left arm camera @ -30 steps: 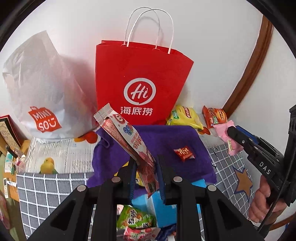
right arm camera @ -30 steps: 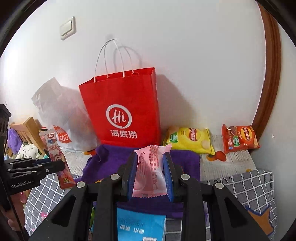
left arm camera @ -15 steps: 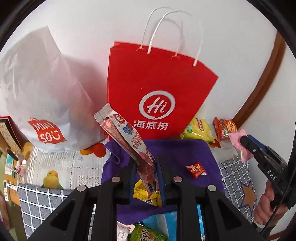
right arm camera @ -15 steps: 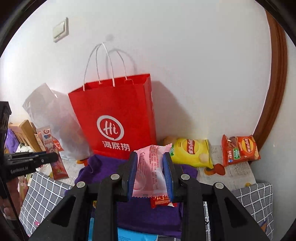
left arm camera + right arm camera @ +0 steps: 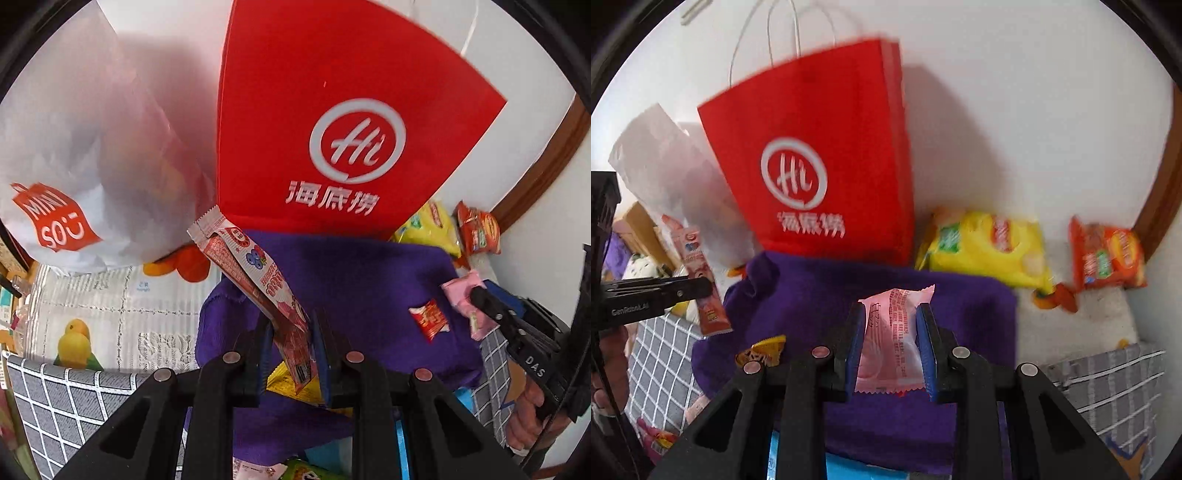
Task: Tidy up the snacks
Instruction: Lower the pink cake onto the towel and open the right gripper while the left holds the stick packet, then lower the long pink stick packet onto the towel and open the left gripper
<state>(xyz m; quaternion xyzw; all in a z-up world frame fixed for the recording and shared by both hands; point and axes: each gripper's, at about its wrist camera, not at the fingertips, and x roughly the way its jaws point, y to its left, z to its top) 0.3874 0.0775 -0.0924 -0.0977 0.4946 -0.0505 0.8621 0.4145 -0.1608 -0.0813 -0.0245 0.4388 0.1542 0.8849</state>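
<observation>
My left gripper (image 5: 291,350) is shut on a long red-and-white snack stick packet (image 5: 255,280), held tilted above the purple cloth (image 5: 362,280), close to the red paper bag (image 5: 332,122). My right gripper (image 5: 890,343) is shut on a pink snack packet (image 5: 892,347), also above the purple cloth (image 5: 820,295) and in front of the red paper bag (image 5: 820,158). In the left wrist view the right gripper (image 5: 476,306) shows at the right with its pink packet (image 5: 461,291). In the right wrist view the left gripper (image 5: 701,288) shows at the left with the stick packet (image 5: 701,280).
A white plastic bag (image 5: 74,147) stands left of the red bag. A yellow chip bag (image 5: 990,251) and an orange chip bag (image 5: 1108,254) lie by the wall at the right. Small red (image 5: 428,317) and yellow (image 5: 761,350) packets lie on the cloth.
Both grippers have moved forward toward the red bag with their packets; the bag now looks much larger in both views.
</observation>
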